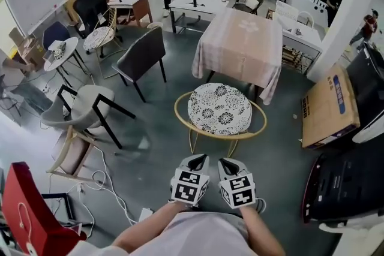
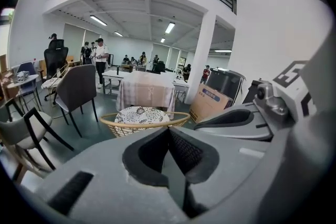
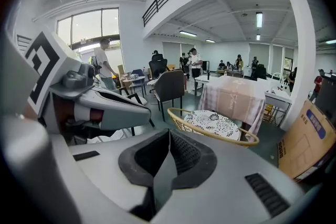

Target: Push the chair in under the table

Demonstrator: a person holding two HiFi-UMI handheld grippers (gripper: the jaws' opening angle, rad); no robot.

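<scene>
Head view: the chair (image 1: 219, 109) stands right at the cloth-covered table (image 1: 240, 45), seat not yet under. Left gripper (image 1: 197, 160) and right gripper (image 1: 227, 162) hang side by side near its rim, apart from it. It looks like the approach; next, tips onto the rim, then push. Left gripper view: jaws pressed together, empty, chair ahead. Right gripper view: the same, rim just beyond.

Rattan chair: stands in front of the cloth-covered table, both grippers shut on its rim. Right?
No. The left gripper and right gripper are shut on nothing, short of the rattan chair; the head view shows floor between. The chair does stand in front of the cloth-covered table.
</scene>
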